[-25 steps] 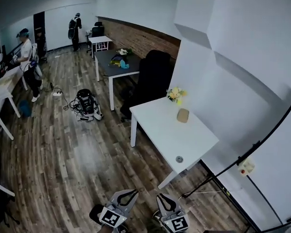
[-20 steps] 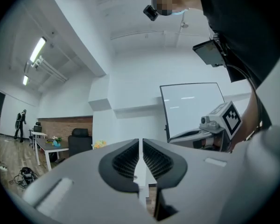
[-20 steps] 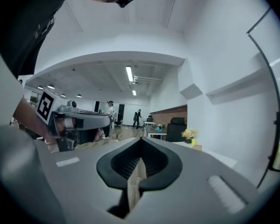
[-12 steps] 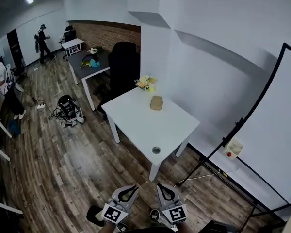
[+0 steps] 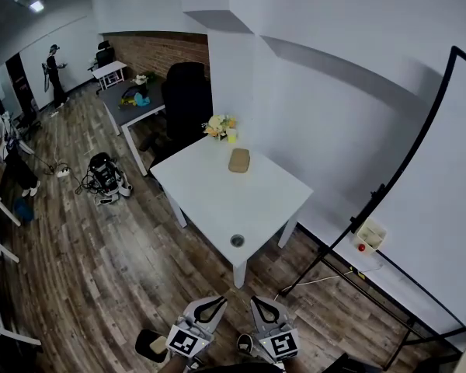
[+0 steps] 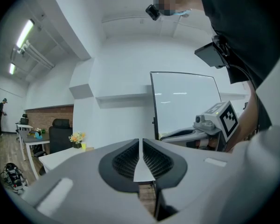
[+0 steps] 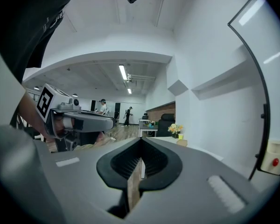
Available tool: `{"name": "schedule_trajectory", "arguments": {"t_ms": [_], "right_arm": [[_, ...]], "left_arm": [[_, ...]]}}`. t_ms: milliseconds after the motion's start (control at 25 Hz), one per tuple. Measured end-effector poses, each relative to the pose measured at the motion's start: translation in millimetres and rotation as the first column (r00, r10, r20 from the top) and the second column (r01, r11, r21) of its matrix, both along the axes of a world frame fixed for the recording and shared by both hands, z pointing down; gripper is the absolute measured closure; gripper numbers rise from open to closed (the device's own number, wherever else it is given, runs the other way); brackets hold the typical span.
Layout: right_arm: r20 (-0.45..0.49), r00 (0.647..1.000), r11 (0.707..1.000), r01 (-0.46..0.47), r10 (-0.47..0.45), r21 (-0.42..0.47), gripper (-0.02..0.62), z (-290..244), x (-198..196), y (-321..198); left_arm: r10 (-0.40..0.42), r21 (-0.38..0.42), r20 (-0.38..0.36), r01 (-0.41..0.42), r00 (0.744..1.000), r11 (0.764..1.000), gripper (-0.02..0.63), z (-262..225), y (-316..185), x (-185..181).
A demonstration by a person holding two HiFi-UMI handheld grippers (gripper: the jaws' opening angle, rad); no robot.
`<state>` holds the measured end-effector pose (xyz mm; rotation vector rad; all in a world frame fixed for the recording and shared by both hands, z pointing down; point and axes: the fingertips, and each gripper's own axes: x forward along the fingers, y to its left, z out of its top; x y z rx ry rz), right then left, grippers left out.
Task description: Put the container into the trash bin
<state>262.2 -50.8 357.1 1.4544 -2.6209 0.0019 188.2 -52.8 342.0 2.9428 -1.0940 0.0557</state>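
Observation:
A tan container point(image 5: 239, 160) lies on the far part of the white table point(image 5: 217, 200), next to a small bunch of flowers point(image 5: 220, 125). In the right gripper view the container point(image 7: 182, 143) shows small, beside the flowers point(image 7: 174, 129). My left gripper point(image 5: 210, 308) and right gripper point(image 5: 264, 308) are side by side at the bottom of the head view, well short of the table. The left gripper point(image 6: 141, 146) has its jaws shut with nothing in them. So does the right gripper point(image 7: 141, 155). No trash bin shows.
A small round object point(image 5: 237, 240) sits near the table's front corner. A black office chair point(image 5: 185, 92) stands behind the table, and a grey desk point(image 5: 132, 103) beyond it. A backpack with cables point(image 5: 105, 176) lies on the wood floor. A whiteboard stand point(image 5: 388, 208) is at the right. People stand far left.
The white table has come nearer and shifted left in the head view. Both grippers stay together at the bottom edge, moving toward it.

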Motion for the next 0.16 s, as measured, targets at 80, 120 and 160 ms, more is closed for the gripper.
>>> {"name": "schedule_trajectory", "arguments": {"t_ms": [80, 120, 160], "right_arm": [[0.012, 1.0, 1.0, -0.002, 0.002, -0.008, 0.586, 18, 21, -12], [0.017, 1.0, 1.0, -0.002, 0.002, -0.01, 0.585, 27, 31, -19], [0.021, 1.0, 1.0, -0.002, 0.003, -0.013, 0.585, 37, 41, -26]], "left_arm": [[0.003, -0.005, 0.012, -0.003, 1.0, 1.0, 0.581, 17, -12, 21], [0.004, -0.007, 0.018, -0.004, 1.0, 1.0, 0.581, 26, -19, 31], [0.005, -0.01, 0.024, -0.005, 1.0, 1.0, 0.581, 36, -25, 40]]}}
